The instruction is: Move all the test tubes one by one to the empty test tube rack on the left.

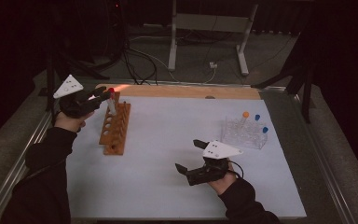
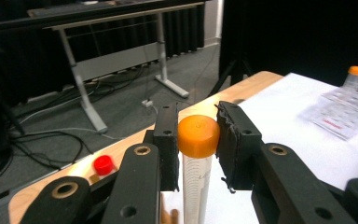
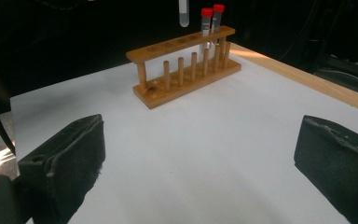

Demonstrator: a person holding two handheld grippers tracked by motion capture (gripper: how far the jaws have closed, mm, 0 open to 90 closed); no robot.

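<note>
Left gripper (image 2: 198, 140) pinches an orange-capped tube (image 2: 196, 186) just under its cap, so it hangs upright above the wooden rack (image 1: 115, 128), ready to drop into a hole. Right gripper (image 1: 189, 156) rests spread apart on the white mat (image 1: 168, 154).

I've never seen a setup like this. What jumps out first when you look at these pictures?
Most striking is the orange-capped tube clamped between the jaws of the left hand-held gripper, raised above the wooden rack at the table's left. Two red-capped tubes stand in that rack's far end. Toward the right, the right hand-held gripper waits wide open over the white sheet, near a clear rack with orange- and blue-capped tubes.
</note>
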